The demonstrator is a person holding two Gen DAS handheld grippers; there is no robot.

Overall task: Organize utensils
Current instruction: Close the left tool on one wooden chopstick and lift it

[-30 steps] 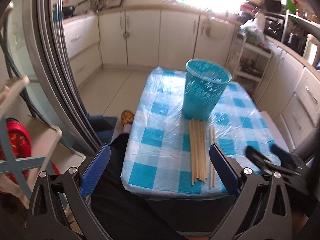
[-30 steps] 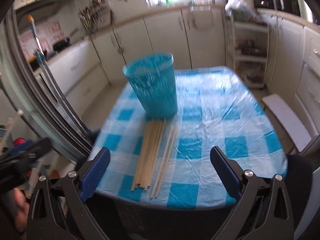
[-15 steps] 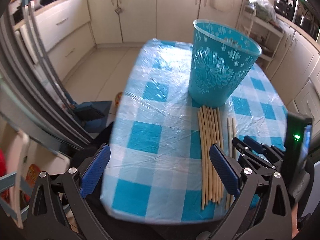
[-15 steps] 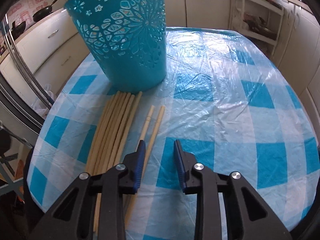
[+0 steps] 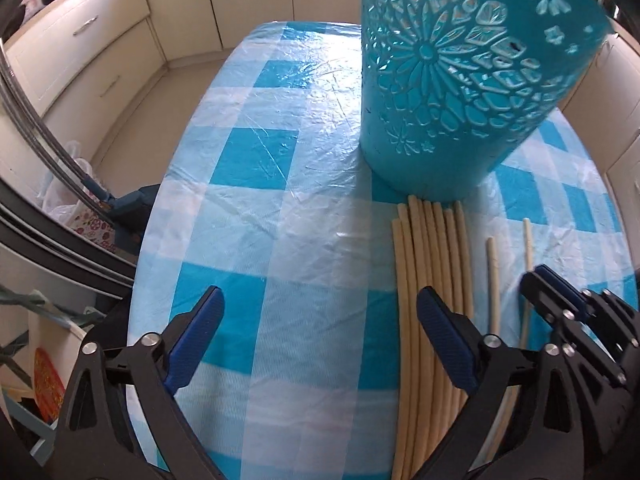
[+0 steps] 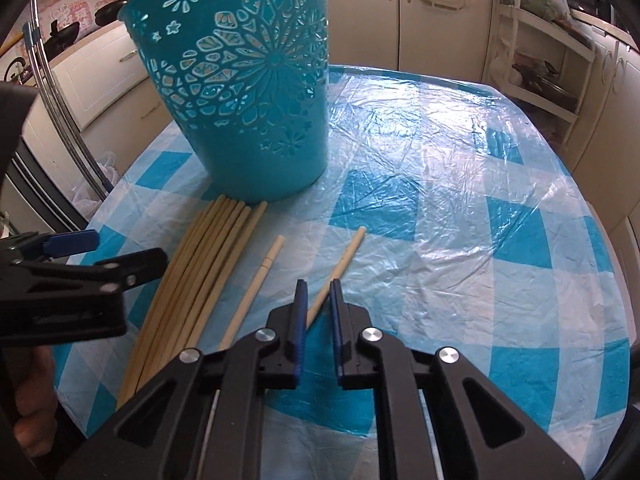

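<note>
A: Where is your right gripper [image 6: 318,298]?
B: Its fingers are nearly closed around 1 loose chopstick [image 6: 343,263] on the checked tablecloth [image 6: 460,240]; whether they pinch it, you cannot tell.
A: Your left gripper [image 5: 318,320]?
B: Spread wide, holding nothing, beside the chopstick bundle [image 5: 432,260] touching the teal basket [image 5: 460,80].

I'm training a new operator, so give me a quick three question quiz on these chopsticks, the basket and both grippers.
1. True or false: the left gripper is open.
2. What lies between the right gripper fingers? A) the bundle of chopsticks B) a single chopstick C) the teal basket
3. Fill in: the basket stands ___ on the checked tablecloth.

Key: 1 true; 2 B; 3 upright.
</note>
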